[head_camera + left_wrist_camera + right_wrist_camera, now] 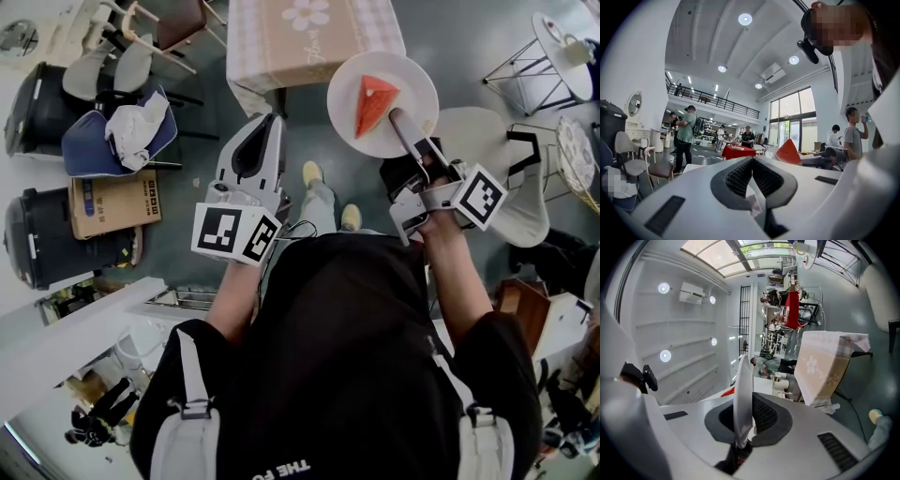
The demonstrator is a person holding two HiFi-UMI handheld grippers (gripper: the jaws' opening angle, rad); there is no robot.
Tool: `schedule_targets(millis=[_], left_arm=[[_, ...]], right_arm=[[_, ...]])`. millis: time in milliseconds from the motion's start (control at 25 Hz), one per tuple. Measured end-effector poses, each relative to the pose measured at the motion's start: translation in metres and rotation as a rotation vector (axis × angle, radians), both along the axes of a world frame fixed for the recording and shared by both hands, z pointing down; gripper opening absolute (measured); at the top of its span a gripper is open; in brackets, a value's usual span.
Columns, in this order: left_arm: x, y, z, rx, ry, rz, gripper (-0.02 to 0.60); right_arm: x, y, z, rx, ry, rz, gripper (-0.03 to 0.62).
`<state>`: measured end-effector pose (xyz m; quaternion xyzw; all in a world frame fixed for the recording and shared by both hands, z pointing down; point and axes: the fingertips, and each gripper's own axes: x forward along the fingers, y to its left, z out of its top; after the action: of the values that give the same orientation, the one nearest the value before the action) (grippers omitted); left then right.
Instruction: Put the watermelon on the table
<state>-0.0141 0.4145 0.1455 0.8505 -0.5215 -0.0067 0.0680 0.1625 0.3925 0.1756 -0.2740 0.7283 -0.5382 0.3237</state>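
A red wedge of watermelon lies on a round white plate. My right gripper is shut on the plate's near rim and holds it level above the floor, just right of the cloth-covered table. In the right gripper view the plate stands edge-on between the pads, with a sliver of watermelon behind it and the table to the right. My left gripper is shut and holds nothing, its jaws touching at the tips. The watermelon shows beyond them.
Chairs, a blue seat with a white cloth, two black bins and a cardboard box stand on the left. A white chair and wire stands are on the right. Several people stand farther off.
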Motion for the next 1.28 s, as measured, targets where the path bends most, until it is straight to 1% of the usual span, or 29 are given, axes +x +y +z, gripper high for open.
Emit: schedule_targets(millis=[240, 320, 360, 400, 480, 560, 640, 800, 880, 1040, 1120, 1200, 1280], left_arm=[[0.002, -0.002, -0.001, 0.02, -0.003, 0.011, 0.014], [0.0, -0.007, -0.001, 0.026, -0.015, 0.014, 0.014], [-0.003, -0.014, -0.001, 0.027, -0.037, 0.014, 0.014], [-0.006, -0.024, 0.0, 0.027, -0.078, 0.013, 0.014], [-0.011, -0.044, 0.004, 0.03, -0.189, 0.009, 0.014], [-0.01, -0.054, 0.006, 0.053, -0.272, 0.004, 0.014], [-0.011, -0.062, 0.006, 0.071, -0.315, -0.005, 0.012], [-0.014, -0.074, 0.005, 0.093, -0.353, -0.016, 0.012], [-0.019, -0.087, 0.004, 0.1, -0.354, -0.013, 0.012], [-0.035, -0.142, 0.003, 0.091, -0.355, 0.018, 0.012], [-0.033, -0.15, 0.004, 0.08, -0.316, 0.064, 0.011], [-0.032, -0.15, 0.002, 0.075, -0.248, 0.101, 0.011], [-0.033, -0.153, -0.002, 0.079, -0.177, 0.113, 0.011]], right_arm=[[0.0, -0.002, 0.001, 0.006, 0.002, 0.01, 0.018], [-0.002, -0.007, 0.002, 0.001, -0.001, 0.017, 0.018], [-0.005, -0.012, 0.002, -0.003, -0.002, 0.019, 0.018], [-0.009, -0.021, 0.003, -0.008, -0.004, 0.019, 0.018], [-0.018, -0.039, 0.003, -0.013, -0.001, 0.016, 0.018], [-0.023, -0.048, 0.004, -0.017, 0.001, 0.012, 0.018], [-0.026, -0.054, 0.005, -0.021, -0.007, 0.013, 0.018], [-0.029, -0.063, 0.004, -0.013, -0.007, 0.022, 0.018], [-0.033, -0.075, 0.002, -0.009, -0.007, 0.026, 0.018], [-0.051, -0.13, 0.0, -0.018, -0.001, 0.029, 0.018], [-0.053, -0.14, 0.0, -0.015, 0.005, 0.033, 0.018], [-0.054, -0.142, 0.0, -0.01, 0.007, 0.039, 0.018], [-0.054, -0.145, -0.001, -0.006, 0.006, 0.044, 0.018]])
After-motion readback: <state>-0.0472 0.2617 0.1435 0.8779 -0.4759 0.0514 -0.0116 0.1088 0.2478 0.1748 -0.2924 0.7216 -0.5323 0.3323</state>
